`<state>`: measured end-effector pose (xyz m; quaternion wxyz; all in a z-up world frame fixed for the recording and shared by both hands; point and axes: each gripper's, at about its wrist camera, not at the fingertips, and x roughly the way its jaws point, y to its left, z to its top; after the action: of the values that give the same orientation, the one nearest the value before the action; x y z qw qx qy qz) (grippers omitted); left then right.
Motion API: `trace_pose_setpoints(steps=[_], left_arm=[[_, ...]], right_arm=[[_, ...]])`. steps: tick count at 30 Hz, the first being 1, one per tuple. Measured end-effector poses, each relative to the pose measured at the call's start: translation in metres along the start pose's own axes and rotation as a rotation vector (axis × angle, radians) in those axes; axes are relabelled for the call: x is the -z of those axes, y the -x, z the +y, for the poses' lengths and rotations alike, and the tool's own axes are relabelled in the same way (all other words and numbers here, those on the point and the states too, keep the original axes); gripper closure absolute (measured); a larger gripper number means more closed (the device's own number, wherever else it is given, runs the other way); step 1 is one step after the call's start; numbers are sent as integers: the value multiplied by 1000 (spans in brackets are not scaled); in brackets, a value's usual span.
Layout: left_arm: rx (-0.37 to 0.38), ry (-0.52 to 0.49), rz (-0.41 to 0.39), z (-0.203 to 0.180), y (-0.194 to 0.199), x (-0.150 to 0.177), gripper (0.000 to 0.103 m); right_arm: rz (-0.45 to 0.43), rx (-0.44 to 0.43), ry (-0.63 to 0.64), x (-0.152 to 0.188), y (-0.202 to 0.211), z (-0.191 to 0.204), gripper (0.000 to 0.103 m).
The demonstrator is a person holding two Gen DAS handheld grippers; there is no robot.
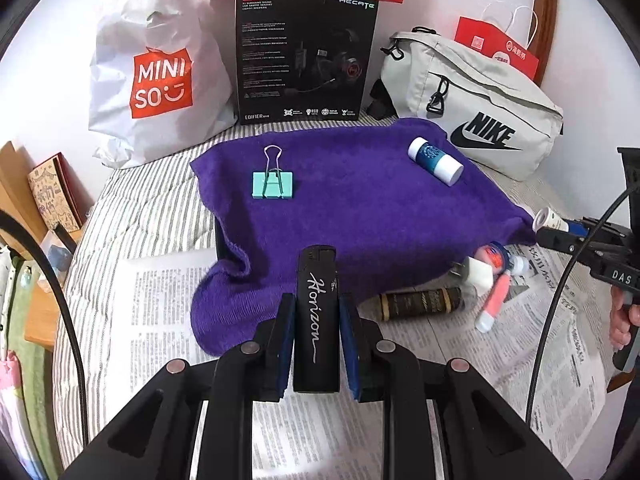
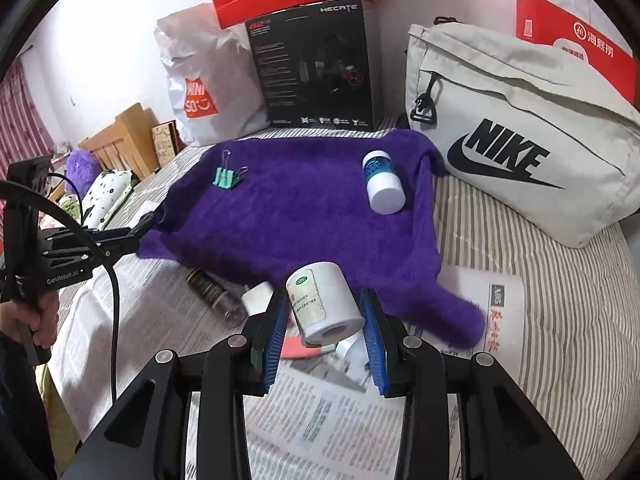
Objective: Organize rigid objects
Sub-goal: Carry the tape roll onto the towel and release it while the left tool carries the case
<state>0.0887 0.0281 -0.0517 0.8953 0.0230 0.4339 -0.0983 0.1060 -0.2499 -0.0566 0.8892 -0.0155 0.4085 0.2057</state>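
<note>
My left gripper (image 1: 317, 297) is shut on a black "Horizon" lighter (image 1: 316, 312), held upright above the near edge of a purple towel (image 1: 360, 216). My right gripper (image 2: 324, 295) is shut on a white pill bottle (image 2: 325, 300) with a pale label, lifted over the towel's (image 2: 300, 216) near right corner. A teal binder clip (image 1: 273, 185) (image 2: 226, 178) and a blue-and-white bottle (image 1: 435, 160) (image 2: 382, 184) lie on the towel. On the newspaper (image 1: 168, 304) beside it lie a dark tube (image 1: 420, 304) (image 2: 214, 290) and a pink-and-white tube (image 1: 494, 300).
Along the wall stand a white Miniso bag (image 1: 156, 76), a black headset box (image 1: 304, 56), a grey Nike bag (image 1: 480, 112) and red paper bags (image 1: 496, 48). Newspaper (image 2: 328, 412) covers the striped bedsheet (image 2: 560, 300). A wooden headboard (image 2: 124, 136) is at the left.
</note>
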Motion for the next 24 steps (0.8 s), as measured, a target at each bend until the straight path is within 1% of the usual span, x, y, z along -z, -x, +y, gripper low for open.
trace_pose_setpoints(steps=[6, 13, 17, 24], left_arm=[[3, 7, -3, 8, -9, -15, 82], [7, 26, 9, 21, -26, -30, 82], [10, 38, 18, 28, -36, -33, 82], [28, 58, 34, 37, -50, -38, 82]], right_arm=[[2, 33, -5, -18, -12, -6, 66], [33, 76, -4, -39, -41, -16, 66], [63, 89, -7, -44, -61, -21, 66], [111, 138, 0, -49, -93, -26, 66]])
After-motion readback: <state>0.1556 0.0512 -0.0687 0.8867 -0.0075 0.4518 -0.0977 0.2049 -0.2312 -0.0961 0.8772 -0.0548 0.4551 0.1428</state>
